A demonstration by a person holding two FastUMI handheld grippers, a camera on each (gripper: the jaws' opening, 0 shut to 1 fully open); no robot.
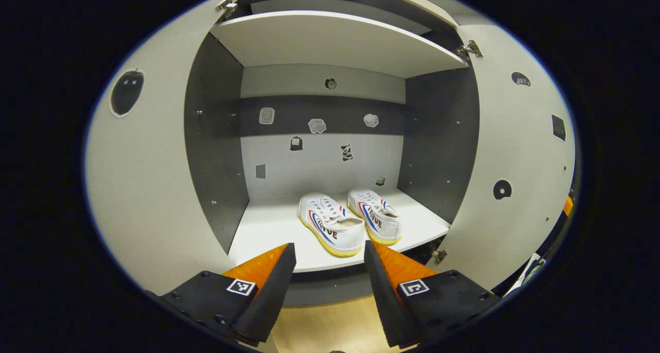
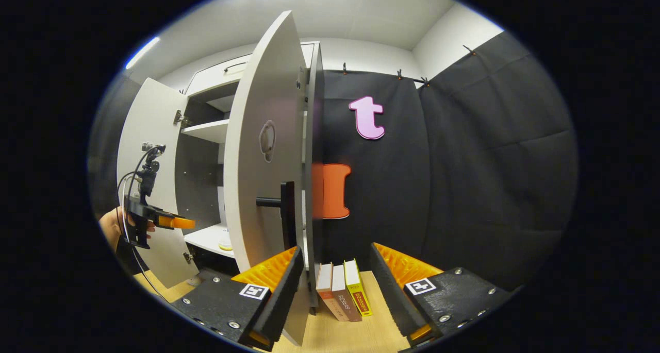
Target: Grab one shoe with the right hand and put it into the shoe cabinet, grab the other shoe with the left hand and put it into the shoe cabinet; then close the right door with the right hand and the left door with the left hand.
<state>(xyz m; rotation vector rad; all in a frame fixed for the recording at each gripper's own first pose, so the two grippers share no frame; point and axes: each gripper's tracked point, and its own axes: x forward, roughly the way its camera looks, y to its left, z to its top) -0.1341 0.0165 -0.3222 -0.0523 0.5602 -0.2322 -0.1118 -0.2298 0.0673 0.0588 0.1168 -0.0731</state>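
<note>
Two white shoes with yellow soles, the left shoe (image 1: 330,227) and the right shoe (image 1: 375,219), stand side by side on the cabinet's lower shelf (image 1: 268,229), toes toward the back. My left gripper (image 1: 329,247) is open in front of the shelf, short of the shoes, with nothing between its fingers. Both doors are swung open: the left door (image 1: 144,188) and the right door (image 1: 515,162). In the right gripper view the right door (image 2: 263,162) is seen nearly edge-on, with its black handle (image 2: 281,203). My right gripper (image 2: 335,250) is open, the door's edge standing between its fingers near the left one.
Three books (image 2: 343,291) stand on the wooden floor by the black cloth wall, just beyond the right door. A hand (image 2: 111,227) holds the left gripper (image 2: 160,220) in front of the left door (image 2: 149,152). An upper shelf (image 1: 335,44) spans the cabinet.
</note>
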